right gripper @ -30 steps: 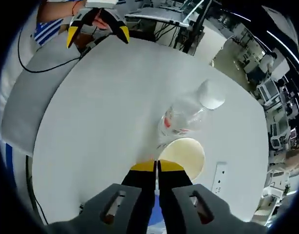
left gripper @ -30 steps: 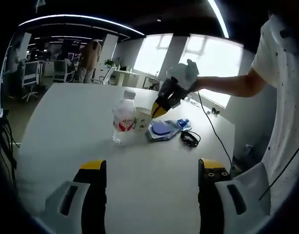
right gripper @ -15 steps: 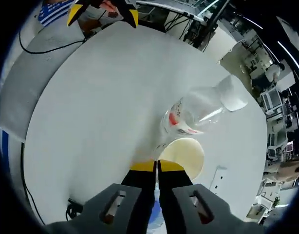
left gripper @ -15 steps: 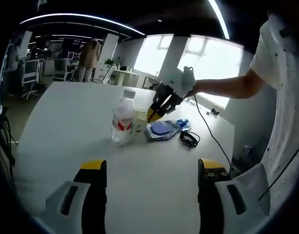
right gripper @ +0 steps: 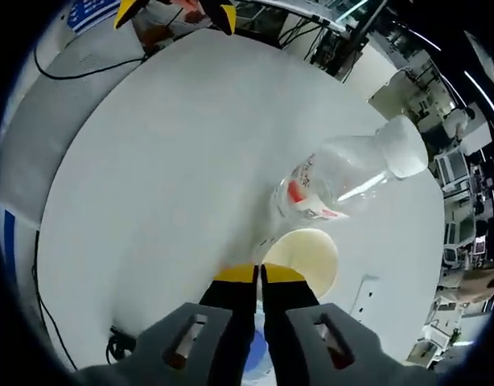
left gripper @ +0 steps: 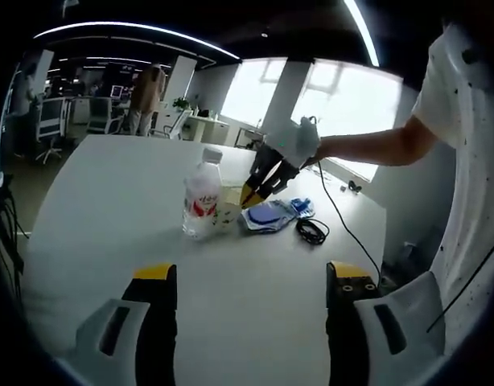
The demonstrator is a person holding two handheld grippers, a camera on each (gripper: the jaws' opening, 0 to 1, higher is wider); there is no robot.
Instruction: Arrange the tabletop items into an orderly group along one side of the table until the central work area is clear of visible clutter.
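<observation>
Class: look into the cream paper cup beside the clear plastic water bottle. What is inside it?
The cream paper cup shows a pale, bare interior. Its near rim is pinched by the right tongs, hiding that edge.

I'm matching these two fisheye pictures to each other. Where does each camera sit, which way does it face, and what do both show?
Left gripper view: rides the open left gripper, facing across the white table toward the windows; a bare arm holds the right gripper near the bottle.
Right gripper view: rides the right gripper, jaws together at the cup rim, looking down at the table.
Shared: bottle, cup, table, both grippers.
</observation>
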